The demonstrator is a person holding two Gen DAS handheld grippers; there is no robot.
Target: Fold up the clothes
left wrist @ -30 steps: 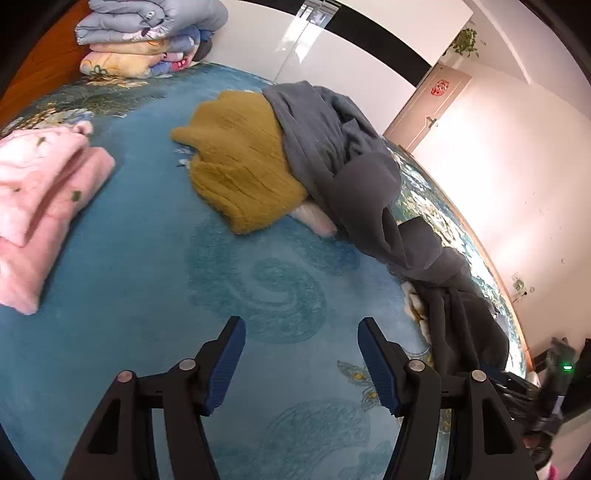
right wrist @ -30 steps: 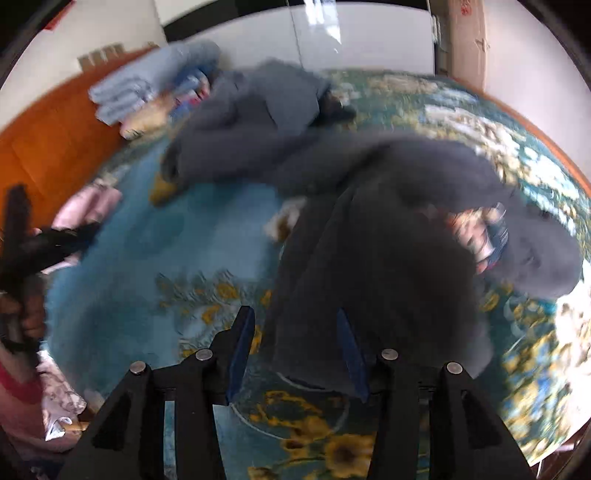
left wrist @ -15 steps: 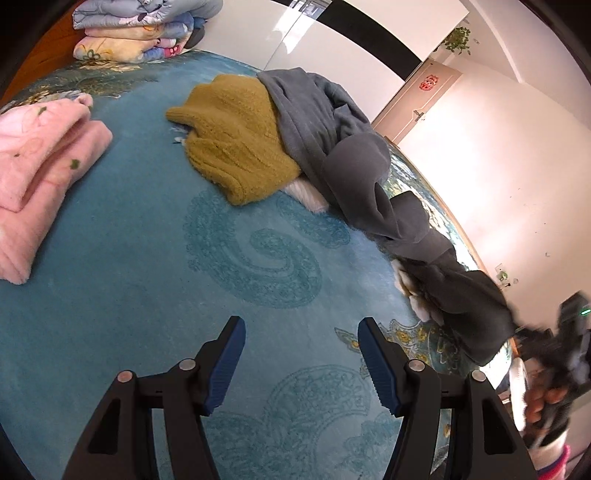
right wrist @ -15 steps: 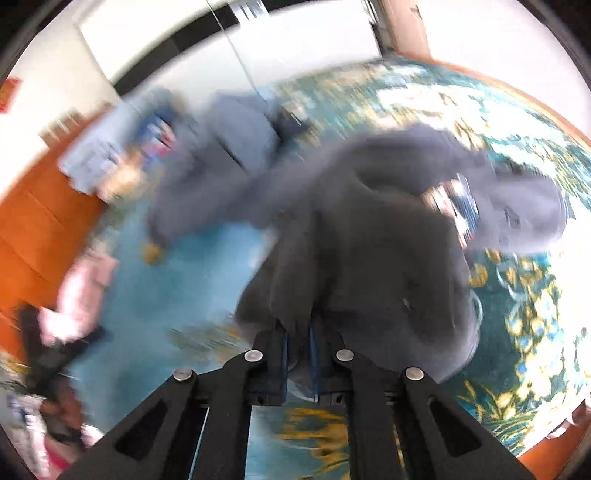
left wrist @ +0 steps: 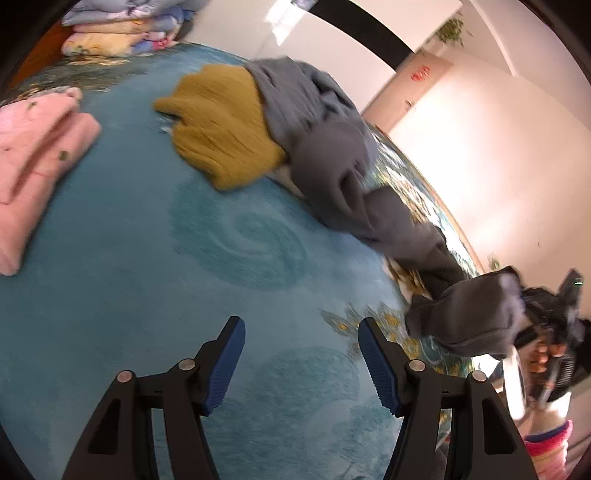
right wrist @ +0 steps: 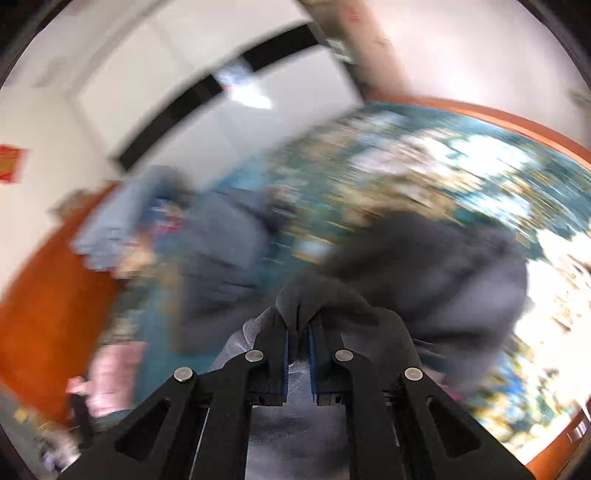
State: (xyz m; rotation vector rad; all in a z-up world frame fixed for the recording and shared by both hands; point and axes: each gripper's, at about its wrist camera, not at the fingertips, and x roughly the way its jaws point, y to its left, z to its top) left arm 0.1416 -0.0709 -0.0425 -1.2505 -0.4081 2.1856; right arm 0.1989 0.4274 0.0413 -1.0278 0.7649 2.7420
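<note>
A long grey garment (left wrist: 332, 173) trails across the teal bedspread (left wrist: 147, 280) from the back pile toward the right edge. Its near end (left wrist: 469, 314) hangs lifted off the bed, pinched by my right gripper, which a hand (left wrist: 546, 358) holds at the far right of the left wrist view. In the right wrist view, which is blurred, my right gripper (right wrist: 297, 328) is shut on a fold of that grey cloth (right wrist: 317, 295). My left gripper (left wrist: 301, 354) hovers open over bare bedspread with nothing between its fingers.
A mustard knit garment (left wrist: 225, 122) lies partly under the grey one. A folded pink garment (left wrist: 33, 155) sits at the left. Folded blankets (left wrist: 122, 33) are stacked at the back by the wooden headboard (right wrist: 44, 314). White walls and a door (left wrist: 413, 85) stand beyond the bed.
My right gripper closed on the grey garment's near end and lifted it up and to the right, rolling as it went. The left gripper stayed open and tilted slightly.
</note>
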